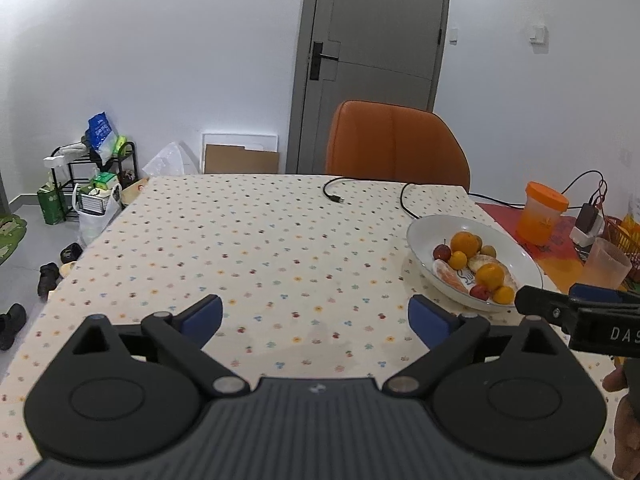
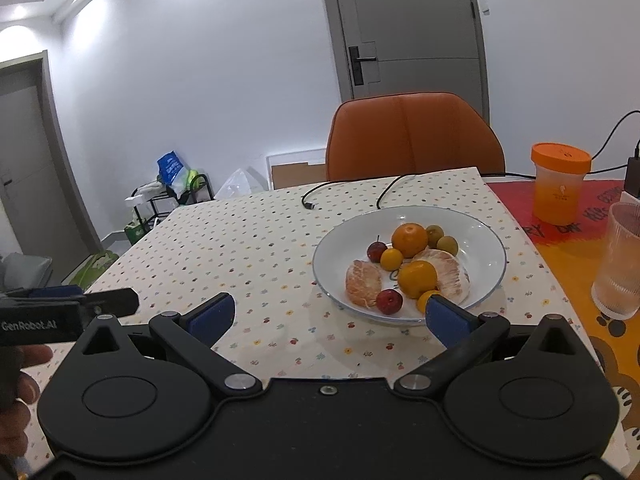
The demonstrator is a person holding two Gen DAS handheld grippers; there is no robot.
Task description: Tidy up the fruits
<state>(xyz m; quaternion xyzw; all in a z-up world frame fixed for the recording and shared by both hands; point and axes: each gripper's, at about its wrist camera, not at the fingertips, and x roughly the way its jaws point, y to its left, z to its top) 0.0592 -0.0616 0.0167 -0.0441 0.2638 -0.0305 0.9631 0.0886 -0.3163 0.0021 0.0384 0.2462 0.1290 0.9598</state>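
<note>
A white plate [image 2: 472, 224] [image 1: 428, 228] on the flowered tablecloth holds the fruit: two oranges [image 2: 409, 239], small yellow citrus [image 2: 391, 258], red cherries [image 2: 389, 301], two greenish fruits [image 2: 447, 244] and peeled pomelo pieces [image 2: 363, 282]. My right gripper [image 2: 330, 314] is open just in front of the plate's near rim, its right finger overlapping the rim. My left gripper [image 1: 316, 314] is open over bare cloth, left of the plate. Each gripper shows at the edge of the other's view.
An orange chair [image 1: 394, 142] stands behind the table. A black cable [image 1: 334, 192] lies on the far cloth. To the right are an orange-lidded cup [image 2: 560, 184], a ribbed clear glass [image 2: 618, 264] and a charger [image 1: 586, 220]. Shelves, bags and shoes sit on the floor left.
</note>
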